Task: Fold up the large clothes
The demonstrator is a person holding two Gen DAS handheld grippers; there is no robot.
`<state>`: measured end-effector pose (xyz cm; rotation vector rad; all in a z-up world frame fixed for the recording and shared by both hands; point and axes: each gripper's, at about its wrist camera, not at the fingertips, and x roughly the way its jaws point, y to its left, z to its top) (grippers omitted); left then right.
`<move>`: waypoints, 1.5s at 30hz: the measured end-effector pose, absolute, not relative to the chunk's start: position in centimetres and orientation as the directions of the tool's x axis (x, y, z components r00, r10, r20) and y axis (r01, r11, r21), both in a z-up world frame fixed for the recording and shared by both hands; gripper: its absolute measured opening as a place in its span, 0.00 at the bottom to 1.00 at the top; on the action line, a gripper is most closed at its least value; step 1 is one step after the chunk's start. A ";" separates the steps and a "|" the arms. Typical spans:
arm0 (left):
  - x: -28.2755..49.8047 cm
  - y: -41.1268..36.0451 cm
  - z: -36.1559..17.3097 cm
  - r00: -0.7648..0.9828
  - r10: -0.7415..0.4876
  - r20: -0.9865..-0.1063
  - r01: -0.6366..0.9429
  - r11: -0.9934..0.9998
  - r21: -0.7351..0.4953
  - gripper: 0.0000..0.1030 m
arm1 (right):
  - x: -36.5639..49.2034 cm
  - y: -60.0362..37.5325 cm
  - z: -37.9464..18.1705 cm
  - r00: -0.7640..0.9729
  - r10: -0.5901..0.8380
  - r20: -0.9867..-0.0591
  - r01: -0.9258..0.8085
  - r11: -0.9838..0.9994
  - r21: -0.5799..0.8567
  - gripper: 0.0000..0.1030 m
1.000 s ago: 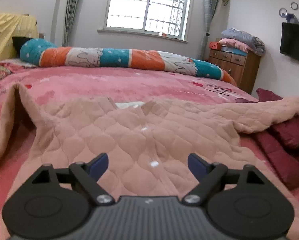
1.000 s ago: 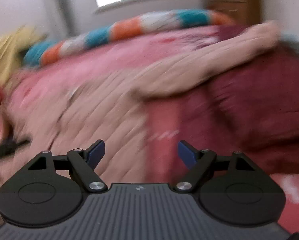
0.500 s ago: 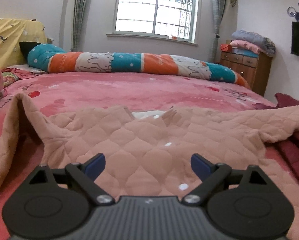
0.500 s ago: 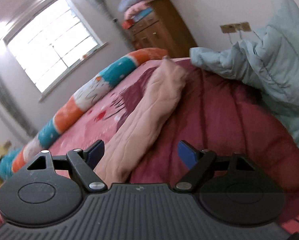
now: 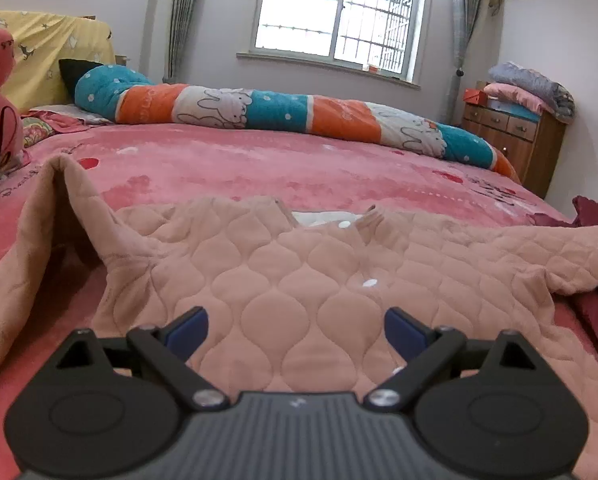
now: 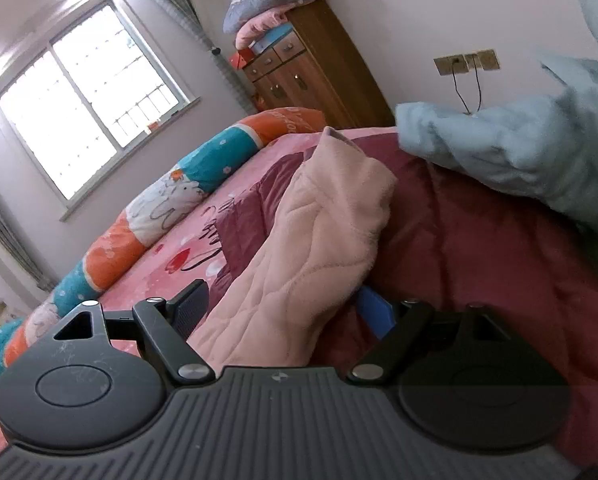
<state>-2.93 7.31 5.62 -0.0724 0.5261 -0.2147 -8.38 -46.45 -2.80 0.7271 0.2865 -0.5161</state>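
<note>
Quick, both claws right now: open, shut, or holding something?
Left claw: open over the peach quilted garment, gripping nothing.
Right claw: open, the garment's sleeve lies between its fingers, not clamped.

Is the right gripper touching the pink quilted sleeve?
Cannot tell. In the right wrist view the sleeve lies between the open right gripper, hiding any gap at the fingers.

Right gripper (image 6: pixel 277 308) over a peach sleeve

The quilted peach sleeve (image 6: pixel 319 232) lay between the wide-set jaws, unpinched, draped on a maroon blanket (image 6: pixel 479 248). A pale blue garment (image 6: pixel 519 152) sat beyond; a striped bolster (image 6: pixel 147 216) edged the pink bed (image 6: pixel 203 240).
</note>
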 end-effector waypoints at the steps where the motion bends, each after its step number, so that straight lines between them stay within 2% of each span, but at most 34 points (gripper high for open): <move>1: -2.8 7.3 5.5 0.841 -0.222 -0.494 0.185 0.975 -0.124 0.92 | -7.8 -46.7 -2.9 0.836 -0.351 -0.422 0.544 0.631 0.552 0.98; 4: -2.6 7.5 5.3 0.835 -0.219 -0.505 0.178 0.975 -0.130 0.92 | -6.8 -46.9 -3.4 0.824 -0.366 -0.433 0.563 0.622 0.544 0.94; 6: -2.4 7.6 5.2 0.834 -0.216 -0.508 0.170 0.976 -0.137 0.92 | -6.3 -47.0 -3.8 0.810 -0.386 -0.442 0.584 0.611 0.535 0.77; 7: -2.3 7.8 5.2 0.833 -0.214 -0.511 0.164 0.976 -0.141 0.92 | -6.1 -47.0 -3.9 0.802 -0.398 -0.446 0.595 0.607 0.527 0.71; 9: -2.2 8.0 5.1 0.830 -0.210 -0.516 0.152 0.976 -0.154 0.92 | -5.9 -46.6 -3.7 0.787 -0.416 -0.455 0.613 0.611 0.501 0.52; 12: -2.0 8.5 5.0 0.827 -0.209 -0.521 0.135 0.975 -0.177 0.92 | -5.2 -45.7 -2.9 0.759 -0.456 -0.464 0.645 0.626 0.439 0.39; 15: -1.9 9.0 5.0 0.826 -0.208 -0.523 0.121 0.973 -0.196 0.92 | -4.5 -44.5 -1.4 0.762 -0.472 -0.443 0.640 0.651 0.408 0.32; 21: -2.1 9.8 5.5 0.835 -0.200 -0.513 0.100 0.971 -0.216 0.92 | -2.0 -39.8 3.4 0.860 -0.368 -0.354 0.491 0.786 0.375 0.28; 29: -2.3 12.1 6.2 0.849 -0.176 -0.498 0.044 0.963 -0.266 0.92 | 2.9 -28.7 9.9 0.963 -0.078 -0.258 0.159 0.937 0.310 0.27; 33: -2.2 13.9 6.5 0.856 -0.154 -0.494 -0.001 0.954 -0.299 0.93 | 5.5 -22.8 11.6 0.968 0.069 -0.240 0.002 0.958 0.286 0.27; 38: -2.0 16.1 6.7 0.862 -0.128 -0.491 -0.070 0.928 -0.365 0.93 | 8.7 -15.9 11.7 0.947 0.220 -0.234 -0.153 0.950 0.274 0.27; 45: -2.0 19.1 7.4 0.881 -0.080 -0.466 -0.144 0.894 -0.425 0.93 | 12.7 -8.4 7.6 0.876 0.402 -0.265 -0.282 0.874 0.395 0.27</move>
